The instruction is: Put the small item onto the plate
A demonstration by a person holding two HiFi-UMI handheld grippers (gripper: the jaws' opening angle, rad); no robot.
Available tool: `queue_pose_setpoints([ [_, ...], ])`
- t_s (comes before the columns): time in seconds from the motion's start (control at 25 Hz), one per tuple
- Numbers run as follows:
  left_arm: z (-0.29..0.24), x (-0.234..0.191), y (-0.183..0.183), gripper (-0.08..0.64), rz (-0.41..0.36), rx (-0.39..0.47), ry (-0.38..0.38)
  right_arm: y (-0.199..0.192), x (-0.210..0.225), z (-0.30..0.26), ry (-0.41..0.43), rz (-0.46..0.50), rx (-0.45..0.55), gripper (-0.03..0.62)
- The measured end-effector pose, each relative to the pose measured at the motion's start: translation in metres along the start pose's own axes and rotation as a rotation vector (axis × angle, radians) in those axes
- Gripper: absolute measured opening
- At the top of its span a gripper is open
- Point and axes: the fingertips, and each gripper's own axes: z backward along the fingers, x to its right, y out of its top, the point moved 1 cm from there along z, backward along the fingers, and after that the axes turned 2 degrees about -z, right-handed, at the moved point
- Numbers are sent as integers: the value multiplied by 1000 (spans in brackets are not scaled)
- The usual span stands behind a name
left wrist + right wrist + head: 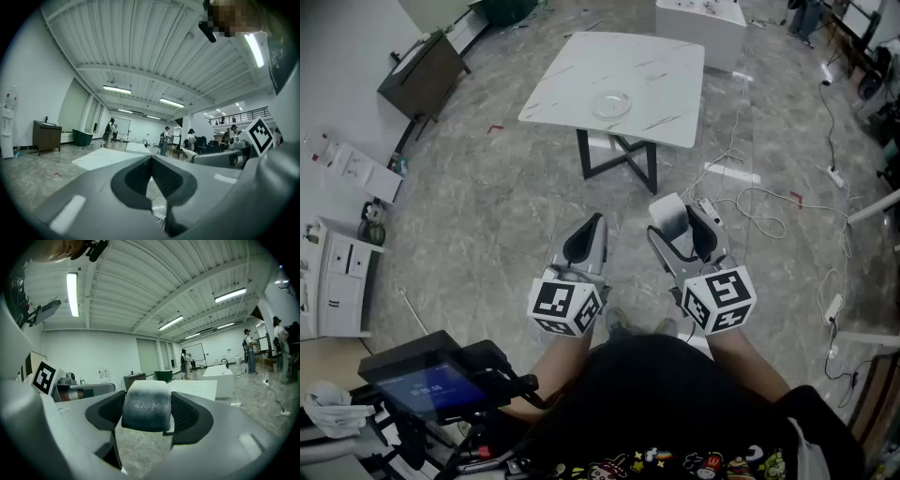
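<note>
The small item (pixel 668 212), a pale rounded block, sits between the pads of my right gripper (pixel 680 227), which is shut on it. In the right gripper view the item (pixel 146 404) fills the gap in the right gripper (pixel 146 409). To its left, my left gripper (pixel 594 225) is shut with nothing in it; in its own view the left gripper (pixel 151 161) has its pads meeting. Both grippers hang over the floor, well short of the white marble table (pixel 661 98). A clear glass plate (pixel 610 102) lies near the table's middle.
Cables (pixel 759 202) and a power strip trail over the floor to the right of the table. A dark cabinet (pixel 422 70) stands far left, a white counter (pixel 701 23) behind the table, and a screen device (pixel 431 380) near my left elbow. People (pixel 164 140) stand far off.
</note>
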Motion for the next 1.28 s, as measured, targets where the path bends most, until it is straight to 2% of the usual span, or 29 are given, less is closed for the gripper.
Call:
queue_pose_setpoints([
  [0.2,1,-8,-8,2,6,-7,4,-6,-4,-9,8,4,-7,334],
  [0.4,7,3,-6,2,4,0,0,-6,-4,2,12,-4,-6,334],
  [0.68,2,40,-9,2,-6,0,-1,-6,12,28,38,0,-7,334],
  [1.04,-14,95,-22,2,10,-5,35,-16,44,57,103,21,-23,334],
  [1.28,-17,94,-18,2,-3,1,54,-14,47,58,117,12,-20,334],
])
